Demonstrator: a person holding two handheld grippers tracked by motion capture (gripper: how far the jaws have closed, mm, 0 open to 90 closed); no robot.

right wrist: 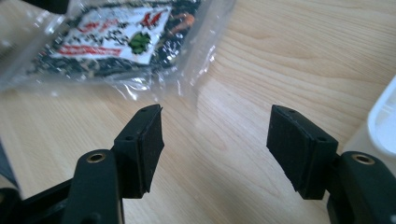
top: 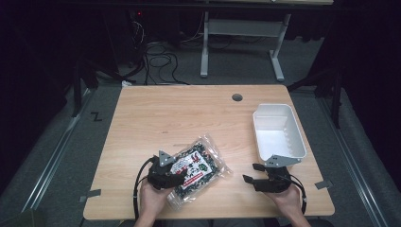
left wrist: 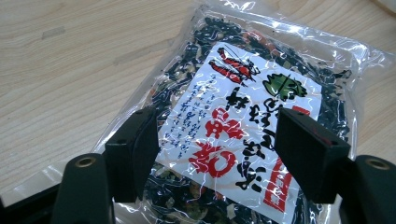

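Clear plastic packet of dried dark greens [top: 198, 168], white label with red lettering up, lying flat on the wooden table [top: 189, 113] near the near edge, a little left of its middle, set at a slant; white plastic bin [top: 278, 130] standing by the right edge, well apart from the packet.

Left gripper [top: 176, 176] poised over the packet's near-left end, jaws spread wide and gripping nothing; seen in the left gripper view straddling the label [left wrist: 243, 126], one pad at the packet's left margin, the other over the right part of the label; touching the film or just above it: cannot tell. Right gripper [top: 251, 173] low over bare wood between packet and bin, jaws likewise apart and empty, pointed toward the packet's right edge [right wrist: 187, 79].

Step in hand, by judgement: taking hold of the packet, probably for the bin. To do it well: lower squarely, so both pads meet the film together; close on a fold of plastic and a little of the contents, not across the whole width, too broad for the spread; squeeze gently, brittle flakes inside; slippery film, so lift slowly and watch for sag or slide; bring the right gripper to the free sealed edge for support if the far end droops.
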